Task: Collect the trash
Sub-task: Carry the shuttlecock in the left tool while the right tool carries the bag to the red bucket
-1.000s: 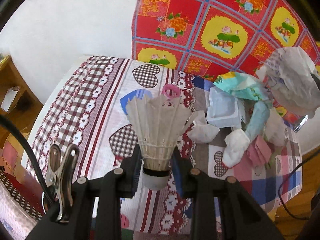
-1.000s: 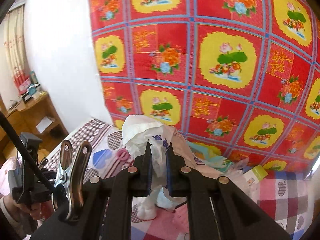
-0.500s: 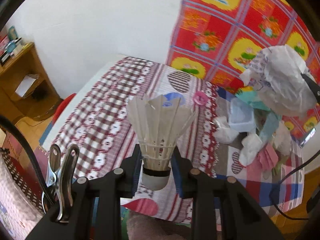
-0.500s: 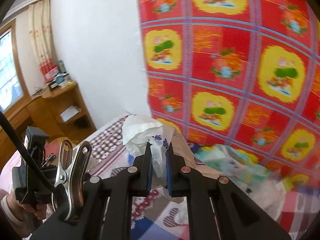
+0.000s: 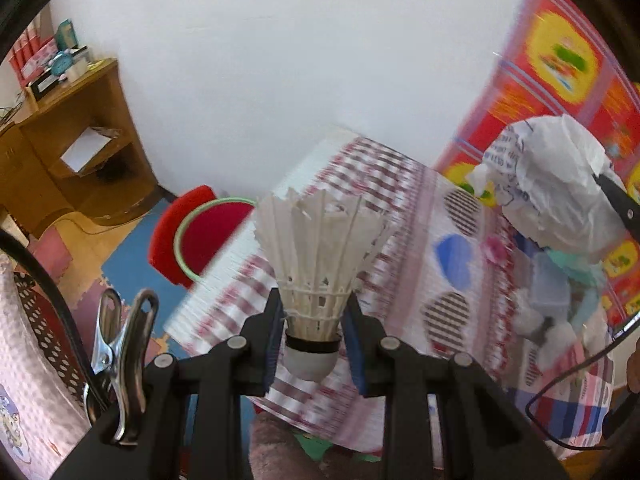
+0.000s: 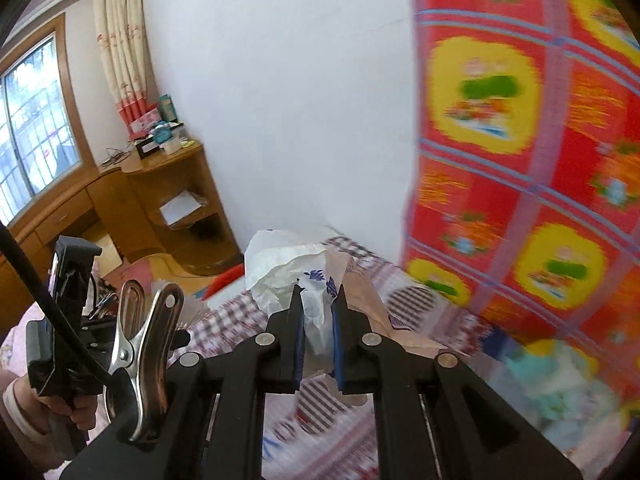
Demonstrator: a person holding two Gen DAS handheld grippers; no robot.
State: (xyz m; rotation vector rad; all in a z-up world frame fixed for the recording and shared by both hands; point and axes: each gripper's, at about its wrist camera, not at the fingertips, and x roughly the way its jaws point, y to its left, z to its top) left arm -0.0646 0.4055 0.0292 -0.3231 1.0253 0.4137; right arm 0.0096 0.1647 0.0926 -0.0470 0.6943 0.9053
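My left gripper is shut on a worn white shuttlecock, feathers up, held above the near edge of the cloth-covered table. My right gripper is shut on a crumpled white plastic bag with blue print; that bag also hangs at the right in the left wrist view. A red bin with a green rim stands on the floor beyond the table's left side. More trash, a clear tray and tissues, lies blurred on the table's right part.
A wooden desk with shelves stands at the left wall, with a clock and boxes on top. A red and yellow flowered cloth hangs behind the table. A black cable trails at the right. A hand holds the left gripper's handle.
Both grippers have swung left, still holding the shuttlecock and the bag. The red bin and wooden desk have come into view, and the trash pile has slid to the right.
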